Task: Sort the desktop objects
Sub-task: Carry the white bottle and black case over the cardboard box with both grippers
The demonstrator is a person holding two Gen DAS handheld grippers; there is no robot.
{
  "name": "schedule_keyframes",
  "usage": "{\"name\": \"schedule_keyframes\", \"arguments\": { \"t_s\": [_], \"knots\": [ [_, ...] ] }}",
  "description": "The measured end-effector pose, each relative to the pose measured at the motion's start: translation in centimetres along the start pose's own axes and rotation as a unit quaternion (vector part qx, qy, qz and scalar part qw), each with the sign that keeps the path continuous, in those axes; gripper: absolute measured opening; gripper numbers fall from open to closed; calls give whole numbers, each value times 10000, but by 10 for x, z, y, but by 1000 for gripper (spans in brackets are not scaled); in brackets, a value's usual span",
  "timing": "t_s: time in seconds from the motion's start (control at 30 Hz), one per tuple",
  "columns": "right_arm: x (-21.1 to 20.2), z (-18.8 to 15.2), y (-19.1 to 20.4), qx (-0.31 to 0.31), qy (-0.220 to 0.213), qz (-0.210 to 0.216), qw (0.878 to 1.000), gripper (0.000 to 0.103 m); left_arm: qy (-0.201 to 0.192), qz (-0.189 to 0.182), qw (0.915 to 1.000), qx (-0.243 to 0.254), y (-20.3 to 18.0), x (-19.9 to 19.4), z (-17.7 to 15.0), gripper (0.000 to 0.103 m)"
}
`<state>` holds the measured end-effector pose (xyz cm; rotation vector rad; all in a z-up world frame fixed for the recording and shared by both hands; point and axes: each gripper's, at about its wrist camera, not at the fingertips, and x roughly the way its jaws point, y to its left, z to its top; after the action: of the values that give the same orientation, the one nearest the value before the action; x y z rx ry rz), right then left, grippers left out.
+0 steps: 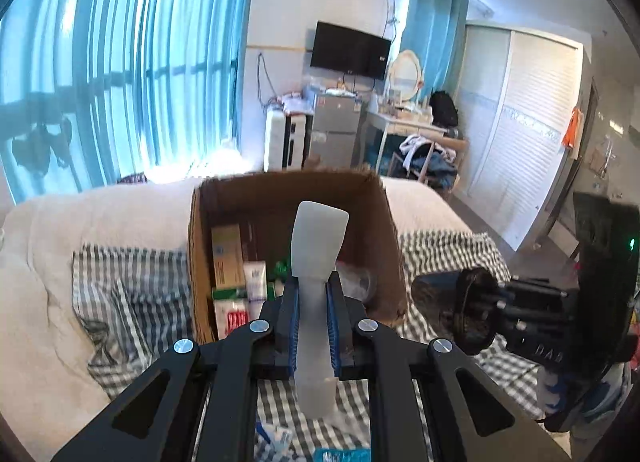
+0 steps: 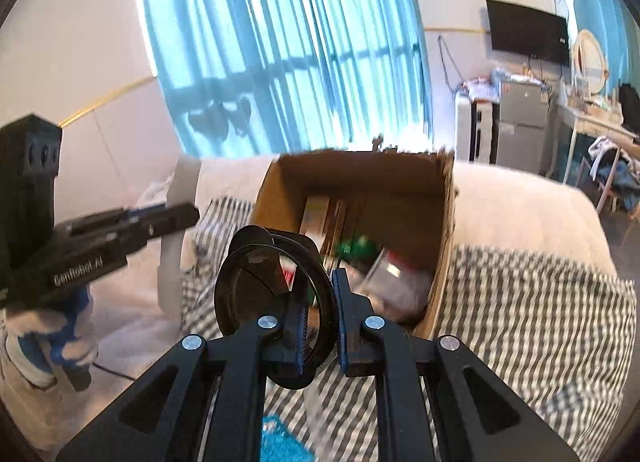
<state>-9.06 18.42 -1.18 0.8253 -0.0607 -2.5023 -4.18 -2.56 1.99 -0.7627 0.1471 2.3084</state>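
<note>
The left gripper (image 1: pixel 312 314) is pinching a frosted white bottle (image 1: pixel 318 246) by its narrow neck, blue pads pressed on both sides, the bottle standing upright with its wide flat end toward 12 o'clock, hanging in front of the open cardboard box (image 1: pixel 384 222). The right gripper (image 2: pixel 320 322) is clamping the rim of a round black lens-like ring (image 2: pixel 256 282), which is leaning out toward 10 o'clock from the jaws and hanging at the box's near-left corner (image 2: pixel 264 198). The box is sitting on a checked cloth (image 1: pixel 132 294) over a cream bed (image 1: pixel 48 246), its top open and its walls rising on all sides; boxes, tubes and a green item are lying inside, packed along the left wall, with a clear plastic piece (image 2: pixel 396 282) at the right. Free room is lying above the box mouth and on the cloth at 3 and 9 o'clock of it; in the left view the right gripper is filling the space at 3 o'clock. Readable writing is scarce: "GenRobot.AI" is showing in white on the left gripper's body in the right view, and the white tube (image 1: pixel 256 282) in the box is carrying small blue letters too blurred to read. Something teal (image 2: pixel 280 442) is lying on the cloth at 6 o'clock.
</note>
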Motion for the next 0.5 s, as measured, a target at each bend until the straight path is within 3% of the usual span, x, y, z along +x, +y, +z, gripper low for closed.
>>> {"name": "schedule_keyframes", "arguments": {
  "t_s": [0.23,0.5],
  "knots": [
    [25,28,-14,63,-180,-54,9998,11,-135,-33,9998,109,-2,23,21,12],
    [80,39,-35,89,-43,-203,9997,11,56,40,9998,196,4,82,34,13]
  ]
}}
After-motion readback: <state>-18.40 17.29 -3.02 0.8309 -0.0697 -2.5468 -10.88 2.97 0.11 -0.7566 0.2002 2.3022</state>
